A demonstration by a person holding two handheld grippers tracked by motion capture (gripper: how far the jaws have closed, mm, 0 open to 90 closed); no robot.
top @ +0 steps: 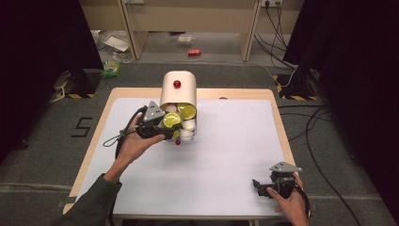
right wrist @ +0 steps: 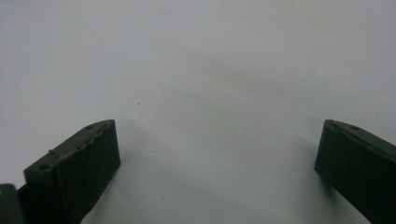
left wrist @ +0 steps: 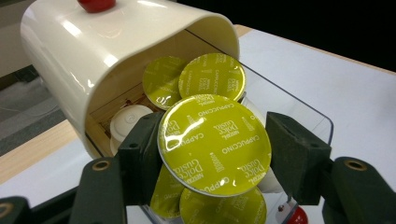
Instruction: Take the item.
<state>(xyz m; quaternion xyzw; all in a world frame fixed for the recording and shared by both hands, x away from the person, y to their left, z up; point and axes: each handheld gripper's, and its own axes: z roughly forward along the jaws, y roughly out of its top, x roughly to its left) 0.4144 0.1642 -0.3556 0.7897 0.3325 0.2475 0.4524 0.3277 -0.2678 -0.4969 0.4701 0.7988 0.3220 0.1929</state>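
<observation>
- Right hand-held gripper [top: 263, 187] rests near the counter's [top: 226, 160] front right corner, jaws spread wide over bare white surface with nothing between them (its own view cuts off both jaws at the bottom edge)
- Open counter lies between the two grippers, well apart
- Left hand-held gripper [top: 167, 133] pinches a yellow-green capsule [left wrist: 215, 143] by its rim, just in front of the dispenser's mouth; the foil lid faces the camera and hides the capsule's body
- Cream dispenser [top: 179, 89] with a red knob [top: 177, 84] stands toward the far edge; more capsules crowd its clear tray [left wrist: 299, 109], partly hidden
- The left gripper view reads "Cappuccino"; the high view cannot
</observation>
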